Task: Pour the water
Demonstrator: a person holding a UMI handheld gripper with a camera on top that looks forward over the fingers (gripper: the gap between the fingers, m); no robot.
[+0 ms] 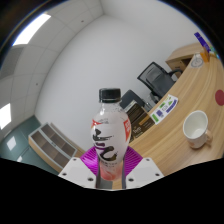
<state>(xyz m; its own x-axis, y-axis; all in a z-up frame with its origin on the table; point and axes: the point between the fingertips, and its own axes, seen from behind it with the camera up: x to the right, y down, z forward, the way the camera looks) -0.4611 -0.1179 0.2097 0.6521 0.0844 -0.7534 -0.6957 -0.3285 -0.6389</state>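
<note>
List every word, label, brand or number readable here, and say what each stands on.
Bottle, between the fingers of the hand-held gripper: large dark characters on its white label, too blurred to read.
Flat packet on the wooden table: print too small to read.
White cup: no text visible.

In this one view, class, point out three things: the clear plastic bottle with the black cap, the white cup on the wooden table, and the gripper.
Clear plastic bottle with black cap [110,135]: gripper view, on its label.
White cup [196,127]: gripper view, on its side wall.
Gripper [110,172]: gripper view, midway between its fingertips, shut on the bottle.
</note>
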